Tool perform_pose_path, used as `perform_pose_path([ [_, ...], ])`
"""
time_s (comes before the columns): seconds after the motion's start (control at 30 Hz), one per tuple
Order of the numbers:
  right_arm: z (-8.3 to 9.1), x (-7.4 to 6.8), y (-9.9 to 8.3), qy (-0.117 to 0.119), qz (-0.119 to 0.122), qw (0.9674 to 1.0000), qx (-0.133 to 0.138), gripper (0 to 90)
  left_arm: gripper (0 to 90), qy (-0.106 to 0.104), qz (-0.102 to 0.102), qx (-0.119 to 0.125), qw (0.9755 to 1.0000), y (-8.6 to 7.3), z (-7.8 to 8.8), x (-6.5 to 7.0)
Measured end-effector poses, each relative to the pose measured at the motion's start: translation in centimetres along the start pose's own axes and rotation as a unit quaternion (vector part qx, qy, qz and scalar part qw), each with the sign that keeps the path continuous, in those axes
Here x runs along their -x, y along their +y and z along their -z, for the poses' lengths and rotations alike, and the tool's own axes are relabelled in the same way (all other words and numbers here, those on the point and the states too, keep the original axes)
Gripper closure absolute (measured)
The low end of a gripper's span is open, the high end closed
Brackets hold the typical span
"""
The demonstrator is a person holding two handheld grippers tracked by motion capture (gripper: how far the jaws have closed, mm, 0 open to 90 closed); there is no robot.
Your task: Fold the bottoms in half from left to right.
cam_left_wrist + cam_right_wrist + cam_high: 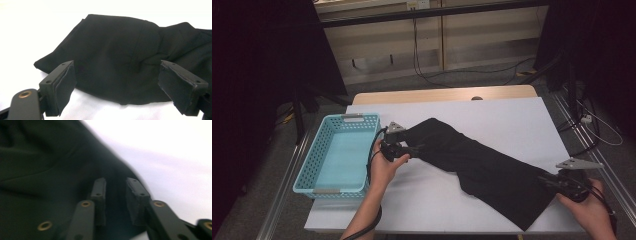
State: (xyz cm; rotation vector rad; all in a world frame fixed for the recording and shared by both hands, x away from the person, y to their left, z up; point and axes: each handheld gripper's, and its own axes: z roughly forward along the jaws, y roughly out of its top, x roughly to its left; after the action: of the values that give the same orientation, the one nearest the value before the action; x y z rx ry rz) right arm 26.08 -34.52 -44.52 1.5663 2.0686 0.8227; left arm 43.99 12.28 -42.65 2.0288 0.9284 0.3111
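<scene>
A long black garment [482, 165] lies slantwise across the white table cover [507, 117], from the middle towards the near right corner. My left gripper [414, 148] sits level at the garment's upper left end. In the left gripper view its jaws [117, 68] stand wide open, with the folded black cloth [115, 50] ahead of and between them and untouched by the pads. My right gripper [548, 181] is at the garment's lower right end. In the blurred right gripper view its jaws [116, 182] stand a narrow gap apart over the dark cloth [37, 157].
A light blue perforated basket [307, 170] stands at the table's left edge, just left of my left hand. Bare wooden tabletop [437, 95] shows along the far side. Cables trail on the floor beyond the table. Metal rails run along both sides.
</scene>
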Motion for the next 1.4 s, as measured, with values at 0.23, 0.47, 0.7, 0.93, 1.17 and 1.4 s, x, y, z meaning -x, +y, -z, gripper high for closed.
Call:
perform_pose_path([
  [0.23, 0.4, 0.1, 1.2, -0.028, 0.012, 0.9995, 0.009, 90.0, 15.5, 0.002, 0.0, 0.001, 1.0, 0.0, 0.0, -0.1],
  [0.47, 1.0, 1.3, 1.0, -0.043, 0.001, 0.9988, 0.025, 89.4, 15.5, -0.001, -0.002, -0.003, 1.0, 0.0, 0.1, -0.2],
  [0.7, -0.1, 1.1, 0.9, -0.049, 0.01, 0.9987, 0.013, 65.3, 15.5, 0.001, 0.0, -0.001, 1.0, 0.0, 0.0, 0.0],
  [0.93, -1.1, 1.4, 0.6, -0.022, -0.013, 0.9997, -0.004, 68.6, 15.5, 0.003, 0.0, 0.0, 1.0, 0.0, 0.1, -0.2],
  [1.17, -0.9, 1.6, 1.0, -0.016, -0.013, 0.9998, -0.008, 88.6, 15.2, 0.006, 0.005, 0.004, 1.0, 0.0, 0.2, -0.2],
  [1.4, -0.2, 3.3, 1.0, -0.053, -0.026, 0.9981, 0.017, 87.2, 15.2, 0.01, 0.008, 0.002, 0.9999, -0.1, 0.1, -0.4],
])
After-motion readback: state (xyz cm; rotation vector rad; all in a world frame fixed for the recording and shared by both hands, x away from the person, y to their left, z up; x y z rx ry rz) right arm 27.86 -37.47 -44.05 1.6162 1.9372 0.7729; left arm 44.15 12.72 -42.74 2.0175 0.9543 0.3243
